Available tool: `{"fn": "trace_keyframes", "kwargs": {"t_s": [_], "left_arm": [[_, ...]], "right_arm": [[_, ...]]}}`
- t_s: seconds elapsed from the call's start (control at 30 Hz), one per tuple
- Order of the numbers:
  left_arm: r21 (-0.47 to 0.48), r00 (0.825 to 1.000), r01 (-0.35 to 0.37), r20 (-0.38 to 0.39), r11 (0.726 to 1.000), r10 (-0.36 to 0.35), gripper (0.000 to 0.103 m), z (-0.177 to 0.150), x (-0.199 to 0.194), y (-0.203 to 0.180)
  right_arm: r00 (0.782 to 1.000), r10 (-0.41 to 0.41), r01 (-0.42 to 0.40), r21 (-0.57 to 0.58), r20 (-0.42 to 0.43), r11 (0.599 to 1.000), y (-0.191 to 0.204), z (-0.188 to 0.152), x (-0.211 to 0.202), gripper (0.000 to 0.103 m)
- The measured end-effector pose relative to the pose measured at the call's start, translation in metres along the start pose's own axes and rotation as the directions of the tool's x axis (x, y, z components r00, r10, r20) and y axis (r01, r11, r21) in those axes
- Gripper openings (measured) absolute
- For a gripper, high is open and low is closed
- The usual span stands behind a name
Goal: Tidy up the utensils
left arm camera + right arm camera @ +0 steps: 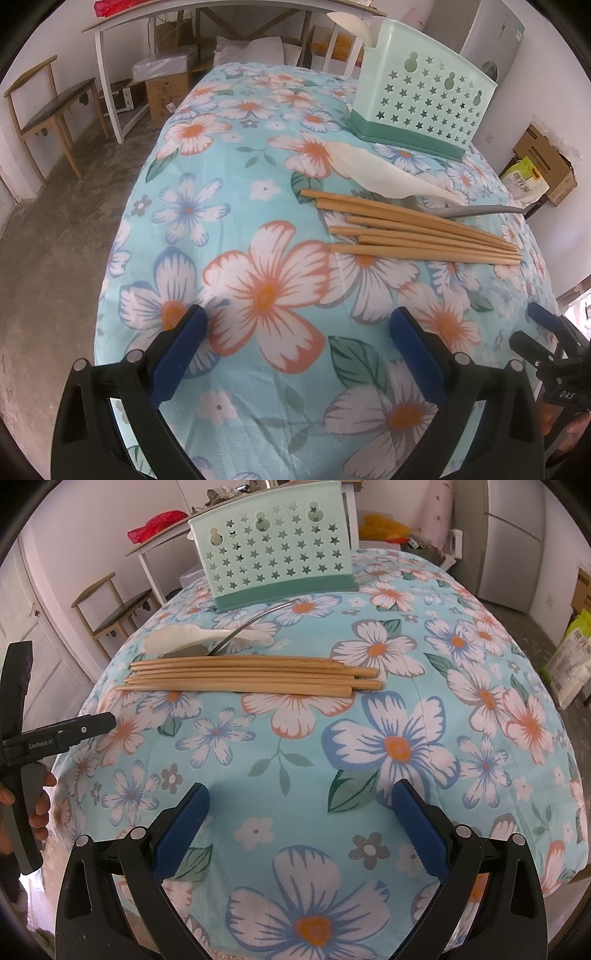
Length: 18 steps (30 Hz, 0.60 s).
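Chopsticks lie in a loose bundle on the flowered tablecloth, ahead of the right gripper and well apart from it; in the right wrist view they run crosswise, thin tips toward the left, square ends toward the right; in the left wrist view the same bundle sits ahead and to the right of the left gripper, fanned slightly at the near ends. Just beyond the chopsticks rests a white spoon; a thin metal utensil lies with it, its handle curving toward the holder, though which of the two is on top I cannot tell. Farther ahead stands a mint-green utensil holder, upright, its wall pierced with stars and gourd-shaped holes, on a darker green base; the left wrist view shows it at the far right with a pale spoon-like piece sticking up at its far end. Both grippers hang above bare cloth, jaws spread wide, blue pads holding nothing; each shows at the edge of the other's view, and part of a hand grips the left one's handle. Chairs, a white table and cardboard boxes stand around the room.
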State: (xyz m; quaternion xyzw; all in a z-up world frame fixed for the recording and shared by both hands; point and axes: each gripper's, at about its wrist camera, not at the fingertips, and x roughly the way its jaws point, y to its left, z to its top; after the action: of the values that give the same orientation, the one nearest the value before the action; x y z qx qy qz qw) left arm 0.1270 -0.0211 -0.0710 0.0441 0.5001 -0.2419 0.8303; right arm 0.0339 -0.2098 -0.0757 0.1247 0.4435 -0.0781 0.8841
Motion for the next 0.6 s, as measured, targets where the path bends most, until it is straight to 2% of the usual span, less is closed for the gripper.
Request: {"fn": "trace_keyframes", "kwargs": {"t_s": [0.47,0.6], "left_arm": [[0.008,1.000,0.002,-0.009,1.000,-0.002,0.097,0.002,0.002,-0.001],[0.023,1.000,-0.012,-0.008,1.000,0.012,0.097,0.001,0.003,-0.004]], "right_arm": [[1.000,0.025,-0.025,0.004,0.011,1.000,-0.003,-0.001,-0.003,0.095],[0.997,0.077,-0.077,0.021,0.022,0.997,-0.011,-0.001,-0.005,0.095]]}}
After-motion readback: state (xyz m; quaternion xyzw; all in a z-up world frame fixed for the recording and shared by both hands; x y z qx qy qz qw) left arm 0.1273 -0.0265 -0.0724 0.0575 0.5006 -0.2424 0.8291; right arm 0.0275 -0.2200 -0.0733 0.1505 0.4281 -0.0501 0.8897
